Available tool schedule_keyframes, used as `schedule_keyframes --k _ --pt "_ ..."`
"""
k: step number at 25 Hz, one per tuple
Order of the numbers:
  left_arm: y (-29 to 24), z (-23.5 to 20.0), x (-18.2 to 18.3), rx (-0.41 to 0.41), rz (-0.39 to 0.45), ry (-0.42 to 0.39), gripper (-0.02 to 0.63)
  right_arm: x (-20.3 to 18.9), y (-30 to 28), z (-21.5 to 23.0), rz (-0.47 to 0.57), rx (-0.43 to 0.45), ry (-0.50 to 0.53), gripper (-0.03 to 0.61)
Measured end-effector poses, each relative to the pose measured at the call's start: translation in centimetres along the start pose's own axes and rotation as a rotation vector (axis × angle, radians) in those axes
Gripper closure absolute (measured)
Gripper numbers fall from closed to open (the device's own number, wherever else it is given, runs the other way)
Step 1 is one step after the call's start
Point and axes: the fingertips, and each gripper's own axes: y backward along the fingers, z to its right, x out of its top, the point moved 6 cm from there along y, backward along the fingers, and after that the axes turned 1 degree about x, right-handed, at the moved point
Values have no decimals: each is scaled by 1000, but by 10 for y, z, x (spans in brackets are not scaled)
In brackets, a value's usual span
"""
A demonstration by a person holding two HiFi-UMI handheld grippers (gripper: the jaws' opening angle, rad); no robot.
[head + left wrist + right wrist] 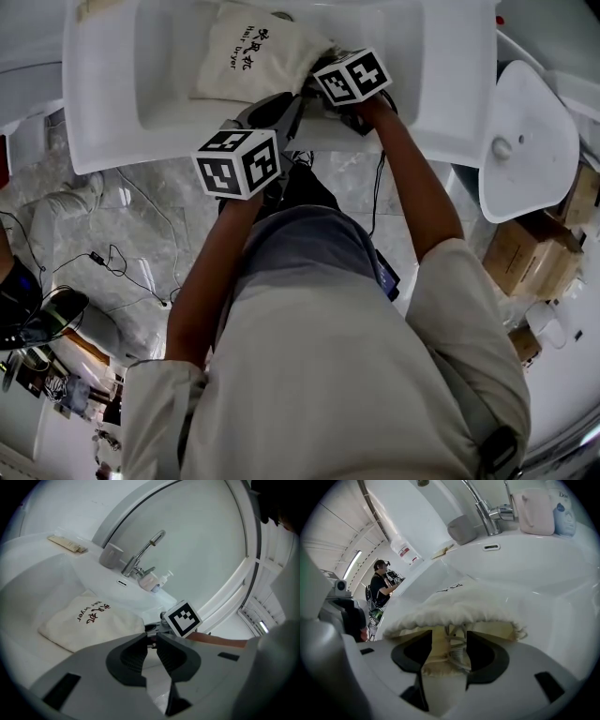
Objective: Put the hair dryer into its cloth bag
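The cream cloth bag (pixel 246 56) with dark printed characters lies bulging in the white sink basin (pixel 103 112). No hair dryer shows in any view. In the right gripper view the bag's gathered mouth (pixel 459 604) and its white drawstring sit between the jaws of my right gripper (pixel 449 651), which is shut on them. My right gripper (pixel 323 98) is at the bag's right end. My left gripper (pixel 281 111) is just beside it at the basin's front edge. In the left gripper view its jaws (pixel 151 641) stand nearly together with a thin slit; the bag (pixel 89 620) lies just to their left.
A chrome faucet (pixel 140 555), a grey cup (pixel 111 555), a pink pouch (pixel 149 581) and a pump bottle (pixel 163 579) line the sink's back rim. A white oval fixture (pixel 525 141) and cardboard boxes (pixel 530 253) stand to the right. Cables (pixel 122 262) trail on the marble floor. A person (pixel 382 585) stands far off.
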Motion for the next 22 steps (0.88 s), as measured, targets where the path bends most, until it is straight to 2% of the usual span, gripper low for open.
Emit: schedule_keyframes --k 9,22 --pt "20 1 -7 21 24 -19 563 -14 23 1 37 -35 -28 345" --pt "38 17 -21 -2 68 -40 566 -34 72 -13 121 -83 -18 345"
